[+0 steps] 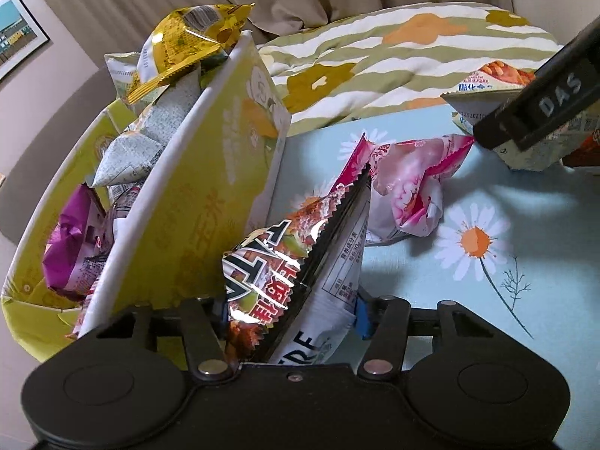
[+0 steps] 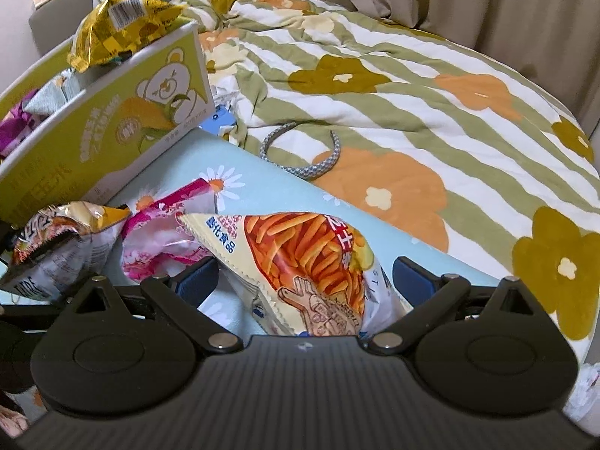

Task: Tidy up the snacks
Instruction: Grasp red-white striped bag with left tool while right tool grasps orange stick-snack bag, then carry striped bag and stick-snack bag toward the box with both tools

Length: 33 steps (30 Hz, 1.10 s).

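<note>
Now, step in hand: both snack bags look ready to go into the yellow-green box (image 1: 210, 202), which already holds several packets.
Left tongs (image 1: 290, 309): pinching the dark foil bag (image 1: 270, 262) near its lower end; the bag stands up with its serrated edge pointing to the upper middle of the left wrist frame, just beside the box's near wall.
Right tongs (image 2: 305, 275): spread wide on either side of the orange stick-snack bag (image 2: 300, 255), low in the right wrist frame; the blue pads (image 2: 412, 277) do not look pressed on it, so the grip is probably not made.
Loose item: a pink bag (image 2: 165, 232) lies on the daisy-print table (image 1: 487, 300), between the two held bags.
Box load: a gold bag (image 1: 187, 37) sits on top at the upper left of the frame, overhanging the rim.
Doing it well: lift the dark bag clear over the wall before moving sideways, and drop it toward the nearer, emptier end by the purple bag (image 1: 71, 240).
Risk: brushing the gold bag could tip it out onto the bed (image 2: 412, 93).
Right side: close on the bag's middle, not its crimped corner.
</note>
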{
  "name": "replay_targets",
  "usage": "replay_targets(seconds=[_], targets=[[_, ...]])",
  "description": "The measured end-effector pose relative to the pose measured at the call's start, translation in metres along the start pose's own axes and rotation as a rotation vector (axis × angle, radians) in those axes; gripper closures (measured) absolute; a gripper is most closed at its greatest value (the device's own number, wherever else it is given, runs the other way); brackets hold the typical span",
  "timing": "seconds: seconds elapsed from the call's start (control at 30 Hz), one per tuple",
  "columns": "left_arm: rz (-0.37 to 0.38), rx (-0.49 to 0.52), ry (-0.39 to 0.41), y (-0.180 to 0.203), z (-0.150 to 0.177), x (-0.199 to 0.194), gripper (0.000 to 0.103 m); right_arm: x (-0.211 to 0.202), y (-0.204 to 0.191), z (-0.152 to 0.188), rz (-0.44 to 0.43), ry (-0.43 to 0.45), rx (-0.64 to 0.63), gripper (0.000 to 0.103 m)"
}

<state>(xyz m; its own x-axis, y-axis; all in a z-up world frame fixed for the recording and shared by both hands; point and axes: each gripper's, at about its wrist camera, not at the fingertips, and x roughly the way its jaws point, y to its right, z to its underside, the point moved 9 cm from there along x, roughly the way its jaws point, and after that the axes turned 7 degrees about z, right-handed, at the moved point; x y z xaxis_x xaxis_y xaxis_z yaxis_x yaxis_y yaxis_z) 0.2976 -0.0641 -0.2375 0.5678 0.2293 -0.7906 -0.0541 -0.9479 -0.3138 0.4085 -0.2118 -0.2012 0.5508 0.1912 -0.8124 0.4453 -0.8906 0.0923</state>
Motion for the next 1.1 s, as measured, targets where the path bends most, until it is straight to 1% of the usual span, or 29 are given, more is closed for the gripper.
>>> replay_targets(seconds=[0.1, 0.27, 0.3, 0.33, 0.37, 0.43, 0.47, 0.53, 0.73, 0.9, 1.1], targets=[[0.016, -0.018, -0.003, -0.001, -0.001, -0.002, 0.043, 0.005, -0.002, 0.000, -0.005, -0.001, -0.024, 0.000], [0.039, -0.028, 0.000, -0.001, -0.005, -0.003, 0.047, 0.012, -0.004, 0.002, -0.006, -0.015, -0.048, 0.000], [0.042, -0.028, 0.001, -0.002, -0.006, -0.003, 0.048, 0.013, -0.004, 0.003, -0.005, -0.019, -0.048, 0.002], [0.044, -0.028, 0.002, -0.002, -0.006, -0.004, 0.048, 0.013, -0.004, 0.004, -0.007, -0.023, -0.047, 0.008], [0.046, -0.028, 0.003, -0.001, -0.005, -0.006, 0.048, 0.013, -0.003, 0.004, -0.010, -0.024, -0.045, 0.009], [0.050, -0.028, 0.006, 0.000, -0.005, -0.007, 0.049, 0.013, -0.002, 0.004, -0.015, -0.023, -0.041, 0.018], [0.051, -0.029, 0.008, 0.001, -0.005, -0.010, 0.049, 0.012, -0.002, 0.004, -0.019, -0.026, -0.032, 0.019], [0.049, -0.030, 0.016, 0.001, -0.005, -0.013, 0.049, 0.011, -0.002, 0.003, -0.024, -0.023, -0.012, 0.024], [0.055, -0.033, 0.051, -0.001, -0.009, -0.031, 0.049, -0.006, -0.002, -0.002, -0.030, 0.011, 0.040, 0.031], [0.075, -0.050, 0.106, -0.004, -0.018, -0.058, 0.049, -0.031, -0.001, -0.009, -0.023, 0.048, 0.073, 0.032], [0.091, -0.056, 0.214, -0.012, -0.038, -0.099, 0.049, -0.073, 0.001, -0.019, -0.006, 0.113, 0.114, 0.033]])
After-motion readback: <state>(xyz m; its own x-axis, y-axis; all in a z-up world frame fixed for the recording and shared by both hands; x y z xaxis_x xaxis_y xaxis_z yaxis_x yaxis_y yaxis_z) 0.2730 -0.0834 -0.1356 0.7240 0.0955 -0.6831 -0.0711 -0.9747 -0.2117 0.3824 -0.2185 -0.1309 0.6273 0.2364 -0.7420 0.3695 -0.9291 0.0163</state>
